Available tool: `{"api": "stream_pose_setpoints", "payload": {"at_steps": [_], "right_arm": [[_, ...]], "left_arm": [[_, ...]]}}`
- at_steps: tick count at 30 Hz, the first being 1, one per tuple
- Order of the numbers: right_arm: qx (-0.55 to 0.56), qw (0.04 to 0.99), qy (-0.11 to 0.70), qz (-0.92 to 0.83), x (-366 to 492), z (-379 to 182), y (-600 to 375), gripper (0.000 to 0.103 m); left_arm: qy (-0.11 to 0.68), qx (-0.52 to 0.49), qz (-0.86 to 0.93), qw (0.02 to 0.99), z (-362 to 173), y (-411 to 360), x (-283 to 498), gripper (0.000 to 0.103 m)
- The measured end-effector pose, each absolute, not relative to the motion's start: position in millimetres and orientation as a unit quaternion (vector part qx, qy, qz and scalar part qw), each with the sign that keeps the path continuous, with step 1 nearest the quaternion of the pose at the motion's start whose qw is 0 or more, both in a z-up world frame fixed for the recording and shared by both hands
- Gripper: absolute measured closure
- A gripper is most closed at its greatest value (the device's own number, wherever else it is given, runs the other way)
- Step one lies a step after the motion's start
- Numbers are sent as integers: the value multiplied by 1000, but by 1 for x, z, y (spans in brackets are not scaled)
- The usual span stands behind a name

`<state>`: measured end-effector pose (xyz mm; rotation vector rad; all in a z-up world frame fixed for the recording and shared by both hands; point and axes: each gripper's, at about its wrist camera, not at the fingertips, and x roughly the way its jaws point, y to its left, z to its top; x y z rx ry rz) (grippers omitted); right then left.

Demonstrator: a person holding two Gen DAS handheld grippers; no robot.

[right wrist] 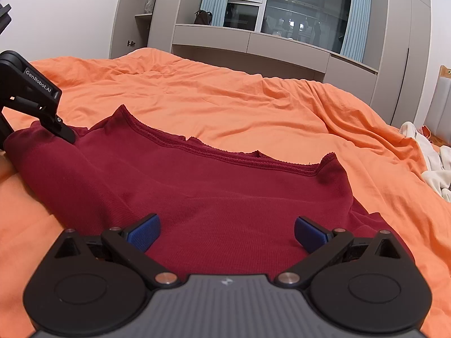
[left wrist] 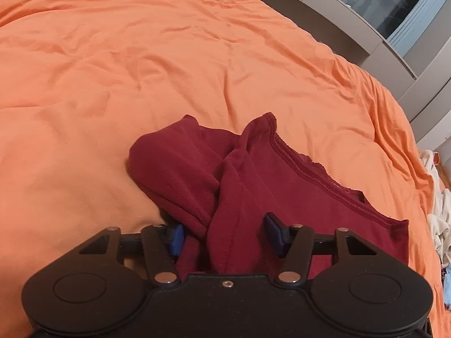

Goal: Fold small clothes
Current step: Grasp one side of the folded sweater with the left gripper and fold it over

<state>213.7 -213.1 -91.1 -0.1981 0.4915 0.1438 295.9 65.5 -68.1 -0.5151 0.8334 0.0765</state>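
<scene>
Bunched left edge of the red garment [left wrist: 248, 186] between half-parted left fingers [left wrist: 176, 238], pads not pressing; right gripper [right wrist: 227, 232] released over the hem, waistband running crosswise.

A home bedroom: a bed under an orange sheet [right wrist: 225, 98], grey built-in wardrobes [right wrist: 400, 42] and a curtained window [right wrist: 296, 2]

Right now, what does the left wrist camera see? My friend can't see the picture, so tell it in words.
A dark red shirt lies bunched on an orange bedsheet, with a fold of it between the blue-tipped fingers of the left gripper, which stand apart. Its lace-trimmed edge runs off to the right. Grey cabinets stand past the bed, and pale clothes are piled at the right edge.
</scene>
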Motion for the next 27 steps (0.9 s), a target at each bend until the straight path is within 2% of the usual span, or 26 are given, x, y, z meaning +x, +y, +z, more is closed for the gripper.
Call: {"api": "stream_pose_setpoints", "payload": {"at_steps": [6,9,18,27], "right_arm": [[-96,962,244,71,214,-92,-214,0],[-89,962,246,74,215,-90,-218,0],[-55,960,271,34,214,-55,-251,0],[-33,960,272,-54,172,-12,-338,0]], "left_arm": [[397,-239,41,885,-65,65,298,81],[394,-199,41,896,-59,54,302,87],[352,-76,-33,932,-4,1,323,89],[314,38,-195,928,41,-121,322,89]]}}
